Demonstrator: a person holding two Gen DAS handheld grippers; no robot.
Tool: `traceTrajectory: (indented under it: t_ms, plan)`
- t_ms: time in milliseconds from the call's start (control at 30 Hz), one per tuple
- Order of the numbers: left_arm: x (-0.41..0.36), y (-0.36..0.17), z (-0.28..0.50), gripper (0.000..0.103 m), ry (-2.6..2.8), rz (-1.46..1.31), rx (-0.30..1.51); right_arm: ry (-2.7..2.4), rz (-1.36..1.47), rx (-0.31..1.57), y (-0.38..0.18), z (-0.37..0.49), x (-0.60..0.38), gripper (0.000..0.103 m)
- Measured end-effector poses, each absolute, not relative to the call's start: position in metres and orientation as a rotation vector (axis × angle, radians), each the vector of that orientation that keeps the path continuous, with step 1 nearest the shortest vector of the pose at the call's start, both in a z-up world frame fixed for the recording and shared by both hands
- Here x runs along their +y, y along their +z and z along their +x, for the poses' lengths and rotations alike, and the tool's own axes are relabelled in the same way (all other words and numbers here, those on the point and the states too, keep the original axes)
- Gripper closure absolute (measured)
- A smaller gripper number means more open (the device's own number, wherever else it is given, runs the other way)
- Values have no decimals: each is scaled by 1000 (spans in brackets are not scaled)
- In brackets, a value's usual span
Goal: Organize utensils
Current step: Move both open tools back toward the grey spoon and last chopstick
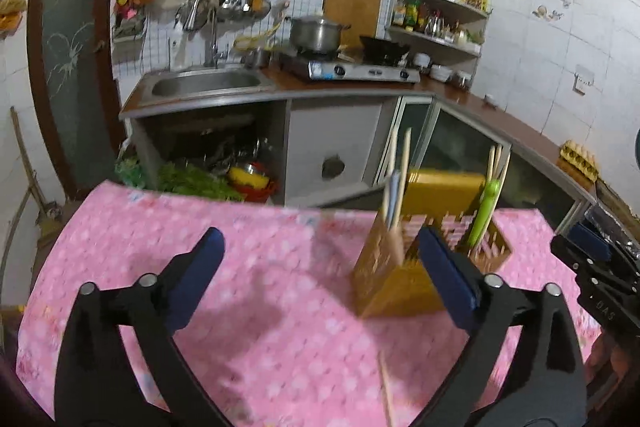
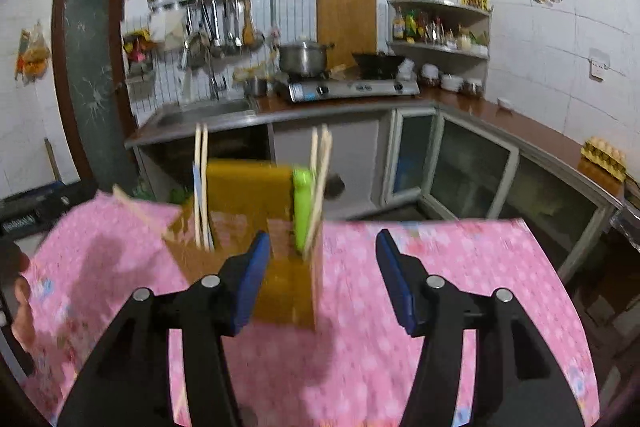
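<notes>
On the table [image 1: 120, 227], covered with a pink flowered cloth, a wooden utensil holder [image 1: 404, 267] stands toward the far edge with chopsticks [image 1: 405, 167] and a green-handled utensil [image 1: 486, 211] sticking up from its compartments. Both views are blurred, so finer detail in the holder is hard to read. One loose chopstick [image 1: 386, 391] lies on the cloth at the near edge in the left wrist view. The left gripper [image 1: 320, 263] hovers over the cloth with its blue-padded jaws spread wide and nothing between them. The right gripper [image 2: 322, 259] is likewise spread and empty, its left finger in front of the holder. Behind the table are a sink [image 1: 206, 85] and a gas stove [image 1: 352, 69].
</notes>
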State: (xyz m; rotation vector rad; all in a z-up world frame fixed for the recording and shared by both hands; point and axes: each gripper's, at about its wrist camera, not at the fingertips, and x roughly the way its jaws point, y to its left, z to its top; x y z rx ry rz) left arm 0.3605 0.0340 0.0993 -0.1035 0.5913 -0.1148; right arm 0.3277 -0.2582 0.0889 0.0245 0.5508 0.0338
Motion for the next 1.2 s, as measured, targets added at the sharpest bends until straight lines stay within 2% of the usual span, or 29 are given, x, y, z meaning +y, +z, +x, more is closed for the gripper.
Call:
traceTrajectory:
  t_ms: [467,733,933,1033,1167,1200]
  plan:
    - [29,-12,337,6,-85,31,911,-23,59,859,-15,276,-228,50]
    - [32,-40,335,6,-72,24,976,-1,71,966,-44,270,-193,52]
    - [28,-43,341,7,-82,-1,1000,-12,43,990,-56,276,-181,68]
    - [18,-44,341,10,-93,7,1003,-17,44,991,-55,278,-189,89]
    - [-4,-46,344,14,-131,7,1023,-19,64,995,-54,285,-209,94]
    - [-9,-46,344,18,-136,14,1026,-26,65,996,-54,286,-214,94]
